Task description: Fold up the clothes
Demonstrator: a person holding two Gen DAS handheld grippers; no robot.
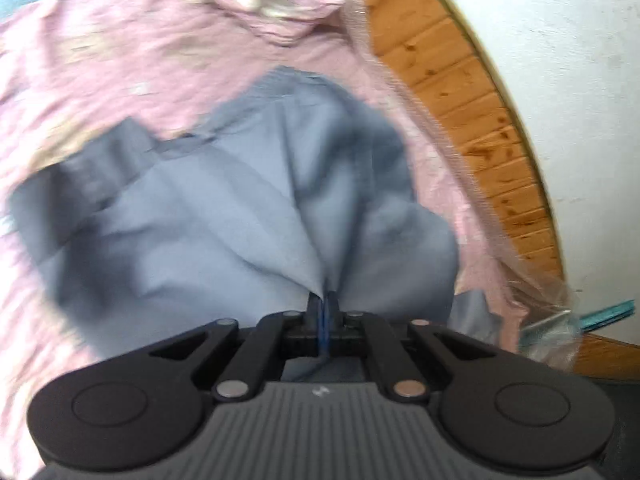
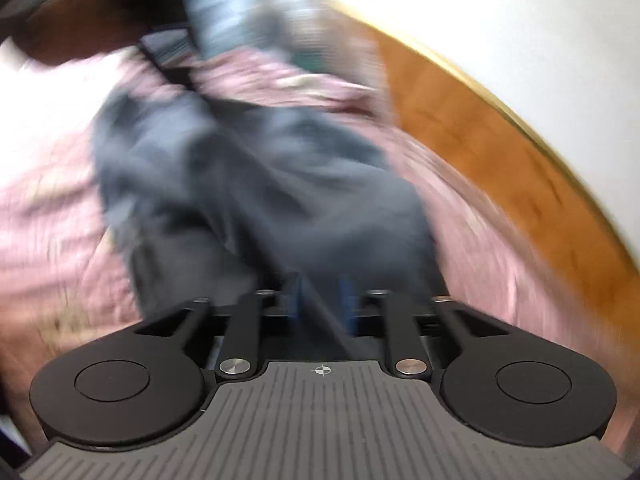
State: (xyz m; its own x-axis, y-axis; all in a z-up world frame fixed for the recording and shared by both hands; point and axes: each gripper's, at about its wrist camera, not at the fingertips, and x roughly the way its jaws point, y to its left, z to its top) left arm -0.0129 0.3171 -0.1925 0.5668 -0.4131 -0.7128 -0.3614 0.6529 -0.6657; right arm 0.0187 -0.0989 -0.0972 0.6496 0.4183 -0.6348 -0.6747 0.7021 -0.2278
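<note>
A grey-blue garment (image 1: 224, 216) lies crumpled on a pink bedspread (image 1: 100, 60). My left gripper (image 1: 325, 300) is shut on a bunched fold of it, and the cloth fans out from the closed pads. In the blurred right wrist view the same garment (image 2: 260, 184) stretches away over the pink cover (image 2: 48, 208). My right gripper (image 2: 321, 300) sits at its near end with the blue pads (image 2: 348, 308) apart. A dark fold of cloth shows in the gap, not pinched.
A wooden bed board (image 1: 460, 92) curves along the right, with a white wall (image 1: 560, 60) behind it. Clear plastic wrap (image 1: 548, 336) and a teal strip (image 1: 608, 312) lie at the bed's right edge. A dark blurred shape (image 2: 80, 28) fills the right wrist view's top left.
</note>
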